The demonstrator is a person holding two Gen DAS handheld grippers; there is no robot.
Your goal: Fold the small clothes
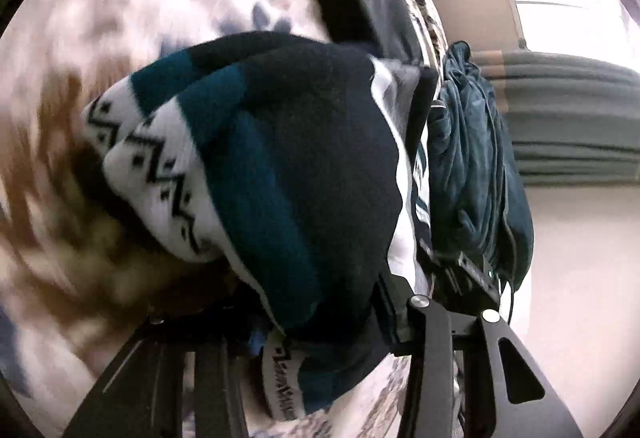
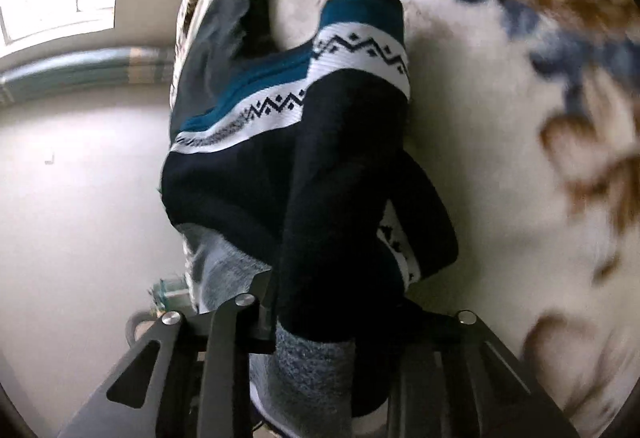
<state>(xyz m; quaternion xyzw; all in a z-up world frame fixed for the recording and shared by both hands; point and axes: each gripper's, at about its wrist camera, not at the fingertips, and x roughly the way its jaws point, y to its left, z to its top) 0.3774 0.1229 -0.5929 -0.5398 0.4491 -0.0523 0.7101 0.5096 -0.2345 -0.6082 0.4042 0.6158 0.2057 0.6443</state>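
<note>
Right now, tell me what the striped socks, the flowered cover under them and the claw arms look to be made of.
Socks: knitted fabric, likely cotton blend, matte, with fine ribbing and a woven-in zigzag band; grey heathered toe.
Cover: soft plush or fleece by its fuzzy look, though blur leaves it open; printed blue and brown flowers.
Claw arms: rigid black metal or hard plastic, satin finish, with shiny silver pivot screws.

The left gripper [image 1: 320, 318] points down at a slant; its black arms show at the bottom of the left wrist view, and its jaws are pinched on bunched knit cloth that hides the tips; the right gripper [image 2: 320, 322] also tilts down; its jaws squeeze the dark and grey cloth between them.
</note>
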